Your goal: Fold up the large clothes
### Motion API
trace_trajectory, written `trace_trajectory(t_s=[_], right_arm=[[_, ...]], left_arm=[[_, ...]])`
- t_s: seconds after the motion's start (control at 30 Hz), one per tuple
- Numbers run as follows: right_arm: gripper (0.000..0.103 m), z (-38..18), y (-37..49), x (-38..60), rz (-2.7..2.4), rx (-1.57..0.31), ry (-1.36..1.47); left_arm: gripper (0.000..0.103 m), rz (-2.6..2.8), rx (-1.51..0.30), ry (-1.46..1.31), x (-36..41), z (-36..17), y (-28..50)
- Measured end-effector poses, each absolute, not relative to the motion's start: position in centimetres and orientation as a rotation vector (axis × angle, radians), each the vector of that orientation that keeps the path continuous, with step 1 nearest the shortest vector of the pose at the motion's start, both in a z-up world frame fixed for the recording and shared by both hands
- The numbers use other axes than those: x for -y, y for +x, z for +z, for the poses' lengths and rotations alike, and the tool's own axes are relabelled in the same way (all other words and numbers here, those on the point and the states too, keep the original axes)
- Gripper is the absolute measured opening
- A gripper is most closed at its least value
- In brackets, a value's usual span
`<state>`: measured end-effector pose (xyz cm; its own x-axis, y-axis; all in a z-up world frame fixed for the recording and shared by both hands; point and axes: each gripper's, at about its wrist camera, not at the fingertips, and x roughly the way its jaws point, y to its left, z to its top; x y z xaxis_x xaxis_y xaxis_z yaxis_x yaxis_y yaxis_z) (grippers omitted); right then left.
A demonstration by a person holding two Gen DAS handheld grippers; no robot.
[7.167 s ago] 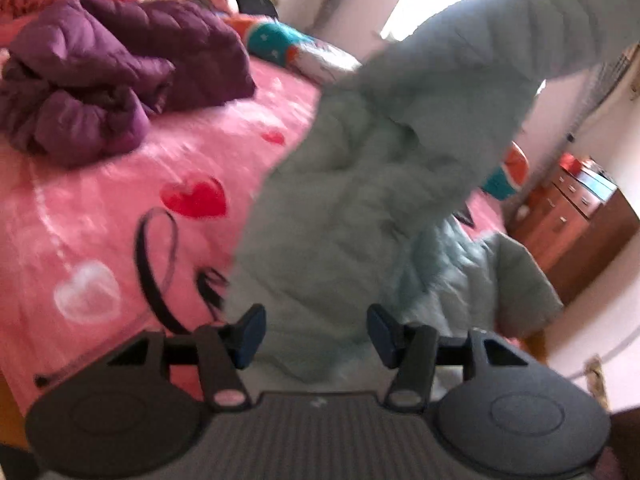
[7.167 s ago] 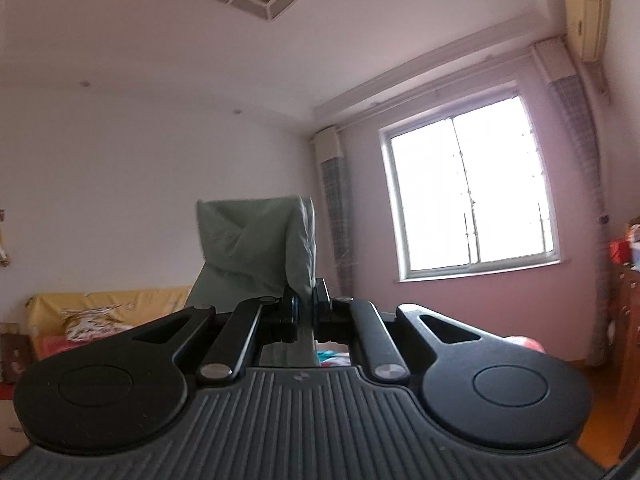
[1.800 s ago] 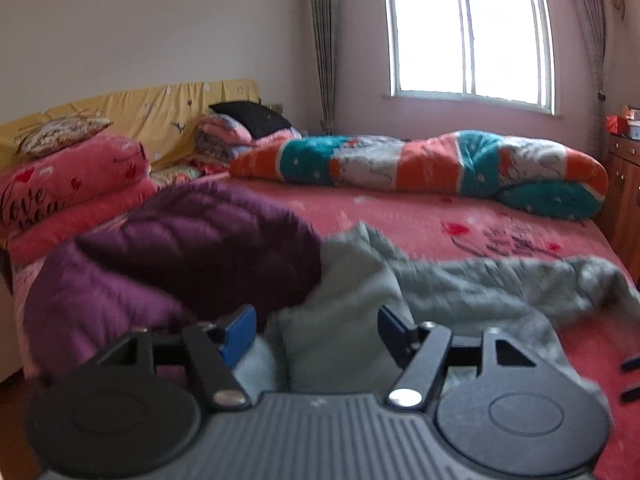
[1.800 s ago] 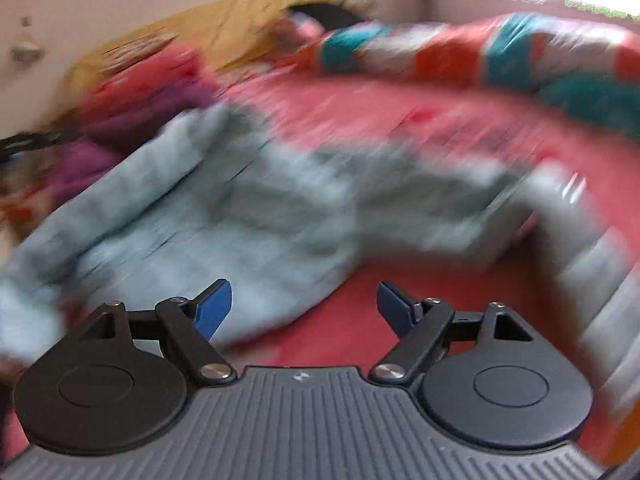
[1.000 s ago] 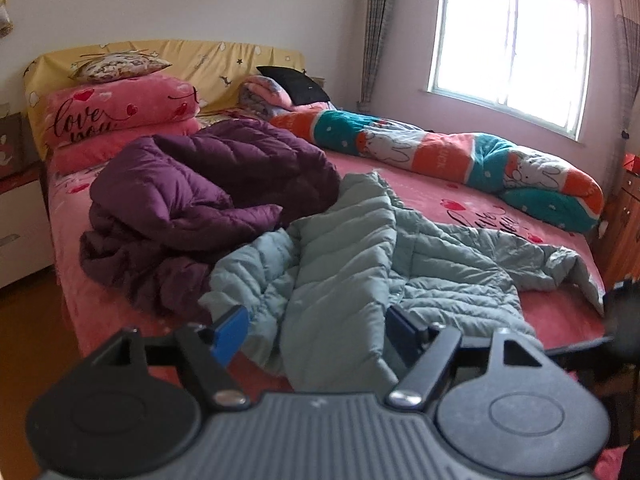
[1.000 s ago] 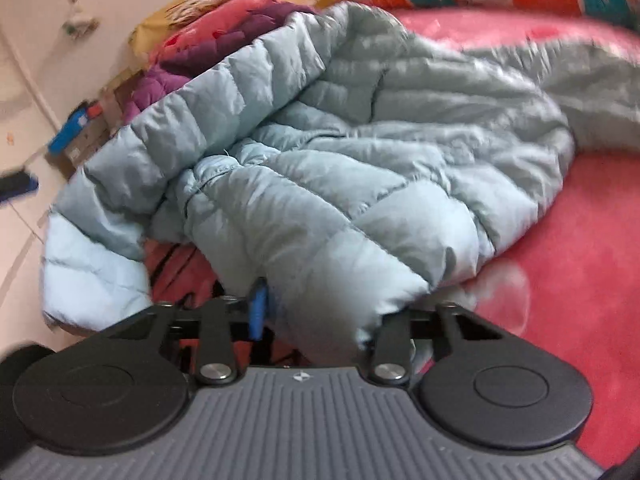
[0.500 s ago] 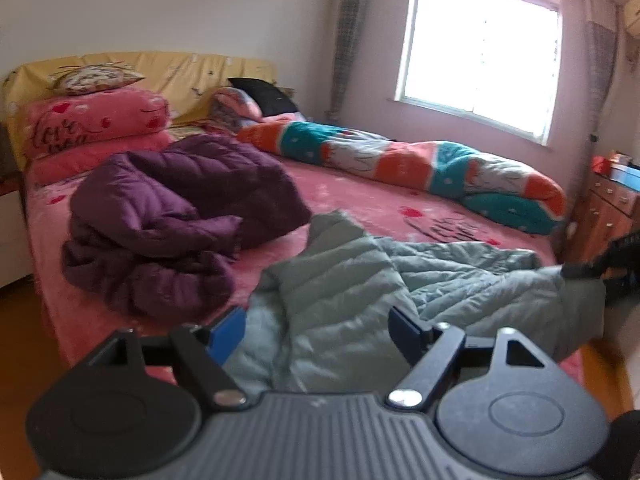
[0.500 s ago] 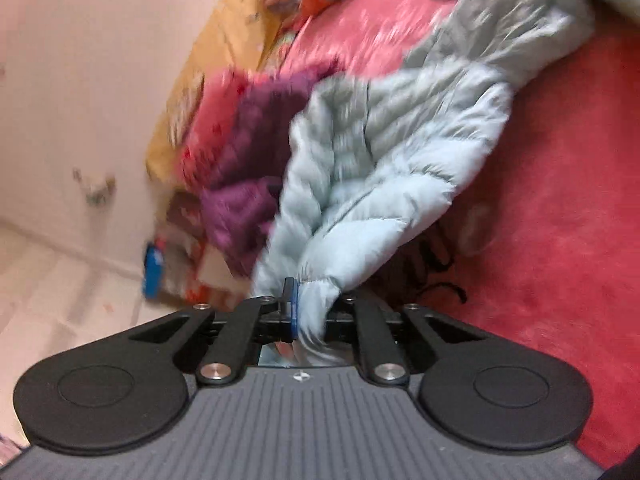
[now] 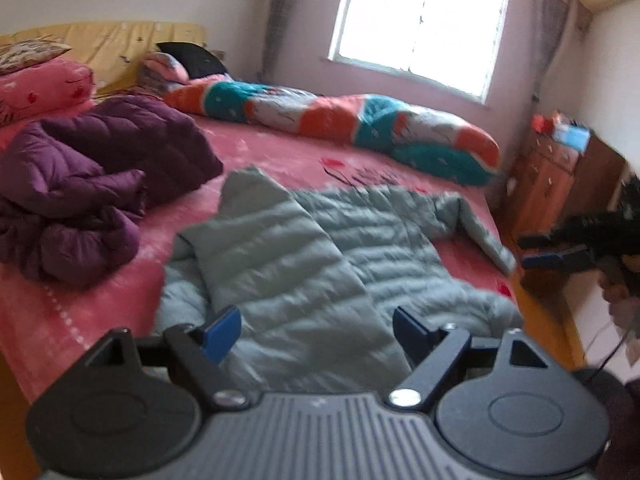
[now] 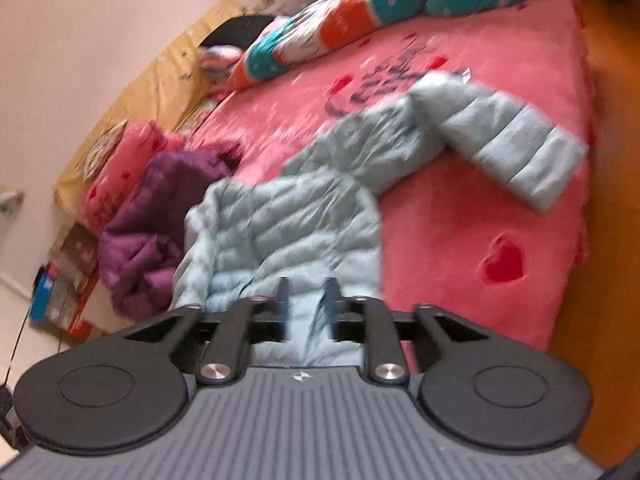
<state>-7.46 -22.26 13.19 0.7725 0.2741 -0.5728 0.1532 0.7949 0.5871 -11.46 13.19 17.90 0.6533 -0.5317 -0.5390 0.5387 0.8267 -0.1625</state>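
Only the left wrist view shows the bright window (image 9: pixel 416 24), the wooden dresser (image 9: pixel 556 184) and the right gripper (image 9: pixel 536 250) itself, off the bed's right edge. Only the right wrist view shows the pale grey-green quilted down jacket (image 10: pixel 288 220) running in between that gripper's (image 10: pixel 305 308) fingers, jaws narrowed but with a gap, hem fabric between them; real grip, cannot tell. Left gripper (image 9: pixel 316 328) gapes wide, holds nothing, poised above the jacket's (image 9: pixel 304 264) near hem.

Jacket lies spread on the pink heart-print bedspread (image 9: pixel 256 160) near the foot of the bed, one sleeve (image 10: pixel 516 148) stretched toward the bed's edge. Half a second ago it was bunched and the right jaws were pinched tight on the hem; now it is flatter and those jaws are wider. Left jaws unchanged.

Count: two grippers, two jackets — one grey-green, one crumpled purple down jacket (image 9: pixel 88 184) beside it — one rolled orange-teal-white quilt (image 9: pixel 340 120), one pink pillow (image 9: pixel 40 84).
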Motion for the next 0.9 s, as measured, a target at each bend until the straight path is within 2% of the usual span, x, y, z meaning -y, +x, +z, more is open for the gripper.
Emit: trace_trajectory(t_s=[0.03, 0.1, 0.17, 0.2, 0.33, 0.53, 0.63, 0.67, 0.77, 0.8, 0.9], right_arm=[[0.077, 12.8, -7.0, 20.9, 0.085, -0.696, 0.637], [0.076, 12.3, -5.9, 18.4, 0.135, -0.702, 0.578], [0.083, 11.5, -5.1, 15.7, 0.163, -0.701, 0.522], [0.091, 11.0, -4.5, 15.1, 0.165, -0.701, 0.499], [0.099, 10.0, -3.7, 13.2, 0.183, -0.708, 0.434], [0.099, 8.5, -3.5, 12.4, 0.171, -0.706, 0.381], [0.099, 8.4, -3.7, 12.9, 0.168, -0.702, 0.390], [0.100, 8.6, -4.1, 13.2, 0.165, -0.700, 0.393], [0.101, 8.3, -4.9, 14.0, 0.154, -0.703, 0.414], [0.101, 8.2, -5.0, 14.1, 0.154, -0.705, 0.422], [0.102, 8.1, -5.2, 14.2, 0.158, -0.696, 0.414]], left_arm=[[0.083, -0.596, -0.620, 0.021, -13.0, 17.5, -11.7], [0.083, -0.590, -0.641, 0.013, -12.8, 16.9, -12.3], [0.083, -0.622, -0.658, 0.014, -12.3, 16.3, -12.7], [0.083, -0.624, -0.666, 0.032, -11.9, 15.8, -12.9], [0.083, -0.636, -0.674, 0.114, -9.8, 14.4, -13.5], [0.083, -0.625, -0.592, 0.278, -5.7, 12.4, -13.5], [0.077, -0.573, -0.561, 0.392, -4.2, 10.7, -13.0], [0.069, -0.561, -0.561, 0.405, -4.1, 10.4, -12.7], [0.029, -0.526, -0.601, 0.377, -5.0, 10.9, -11.0], [0.023, -0.517, -0.609, 0.355, -5.6, 11.5, -10.3], [0.017, -0.488, -0.594, 0.291, -8.0, 14.2, -8.2]])
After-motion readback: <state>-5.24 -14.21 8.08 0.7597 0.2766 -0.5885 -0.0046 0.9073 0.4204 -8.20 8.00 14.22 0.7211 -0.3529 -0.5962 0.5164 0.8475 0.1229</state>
